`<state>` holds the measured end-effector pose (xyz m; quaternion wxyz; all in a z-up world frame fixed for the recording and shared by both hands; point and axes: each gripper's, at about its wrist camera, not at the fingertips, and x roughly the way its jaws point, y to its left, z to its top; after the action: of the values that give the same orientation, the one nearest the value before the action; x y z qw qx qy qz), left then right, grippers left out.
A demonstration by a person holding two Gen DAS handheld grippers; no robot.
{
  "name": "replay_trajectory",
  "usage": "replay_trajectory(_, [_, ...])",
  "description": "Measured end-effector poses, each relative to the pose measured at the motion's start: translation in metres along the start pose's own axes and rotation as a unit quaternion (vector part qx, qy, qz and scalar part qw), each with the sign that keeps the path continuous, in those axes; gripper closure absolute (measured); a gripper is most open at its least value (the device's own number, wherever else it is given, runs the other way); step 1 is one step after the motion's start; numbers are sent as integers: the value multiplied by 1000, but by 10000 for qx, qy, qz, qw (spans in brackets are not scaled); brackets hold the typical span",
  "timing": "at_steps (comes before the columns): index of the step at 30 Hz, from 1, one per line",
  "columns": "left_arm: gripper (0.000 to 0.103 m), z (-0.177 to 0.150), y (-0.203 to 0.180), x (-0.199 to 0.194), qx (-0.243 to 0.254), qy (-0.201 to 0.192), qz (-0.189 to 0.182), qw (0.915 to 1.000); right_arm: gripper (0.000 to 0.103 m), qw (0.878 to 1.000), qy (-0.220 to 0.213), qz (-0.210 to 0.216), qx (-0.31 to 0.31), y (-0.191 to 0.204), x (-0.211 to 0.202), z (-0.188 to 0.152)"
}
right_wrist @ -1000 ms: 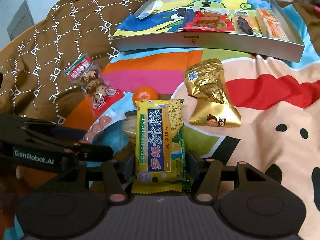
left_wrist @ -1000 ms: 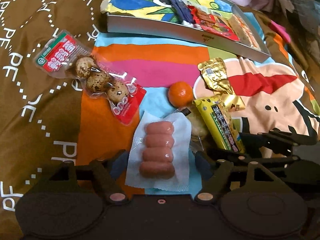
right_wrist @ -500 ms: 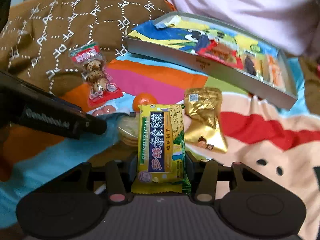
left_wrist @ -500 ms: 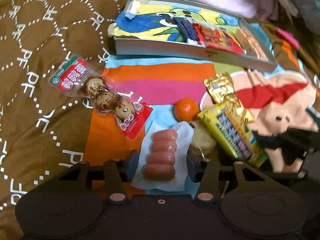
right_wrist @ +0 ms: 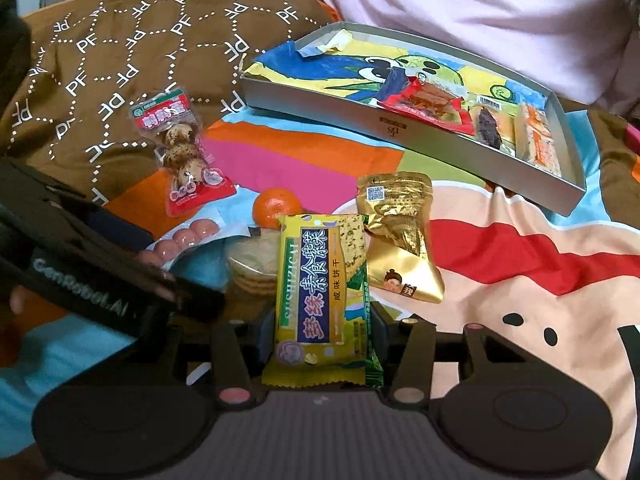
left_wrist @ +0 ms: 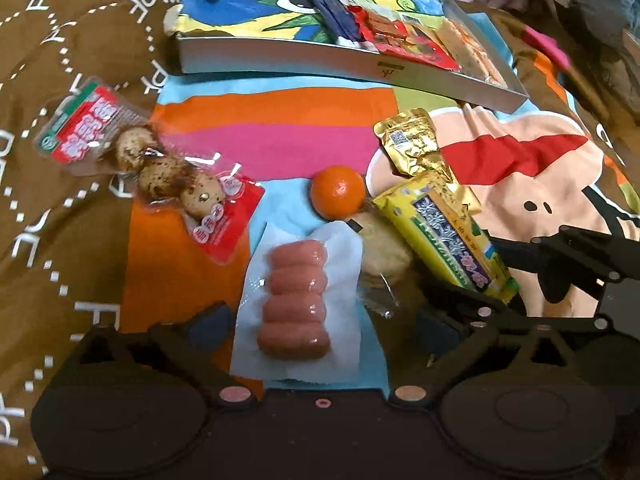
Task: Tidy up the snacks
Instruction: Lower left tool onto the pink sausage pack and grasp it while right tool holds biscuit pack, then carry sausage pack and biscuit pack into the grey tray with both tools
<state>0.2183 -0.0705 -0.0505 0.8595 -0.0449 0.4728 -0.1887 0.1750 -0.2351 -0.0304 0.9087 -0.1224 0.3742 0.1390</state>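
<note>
Here the right gripper (right_wrist: pixel 320 328) is clamped on the lower part of the yellow cracker packet (right_wrist: pixel 322 280), its two pads pressing the packet's long edges, and the packet looks lifted off the bed above the round biscuit pack (right_wrist: pixel 252 264). It is probably light and fairly stiff, but the crackers inside would snap under a hard squeeze, so a gentle edge hold suits it.

The left gripper (left_wrist: pixel 320 324) stands wide, its fingers either side of the sausage pack (left_wrist: pixel 298 300), which lies flat on the striped blanket (left_wrist: pixel 280 120). That vacuum film looks slick and the sausages soft; the firm middle is likely the best place to pinch, not the thin border. The grey tray (right_wrist: pixel 420 140) waits beyond, partly filled.
</note>
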Motion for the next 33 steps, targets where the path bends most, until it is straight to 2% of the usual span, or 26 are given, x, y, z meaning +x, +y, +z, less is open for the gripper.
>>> replay_trajectory(3, [10, 1, -1, 2, -11, -41, 59, 10000, 51, 10000, 18, -17, 33, -2, 1, 0])
replay_trajectory(7, [41, 1, 4, -2, 121, -118, 219, 9996, 51, 10000, 24, -34, 58, -5, 0, 0])
replay_trajectory(11, [47, 2, 15, -8, -98, -161, 38, 9998, 51, 9999, 37, -53, 114, -8, 0, 1])
replay_trajectory(15, [55, -2, 12, -15, -149, -342, 102, 9993, 51, 10000, 35, -59, 67, -6, -1, 1])
replay_trajectory(25, [59, -8, 19, -28, -973, -807, 18, 9920, 51, 10000, -12, -5, 95, -8, -3, 2])
replay_trajectory(33, [59, 3, 11, -40, -1126, -1194, -73, 9864, 51, 9997, -173, -78, 146, -8, -7, 4])
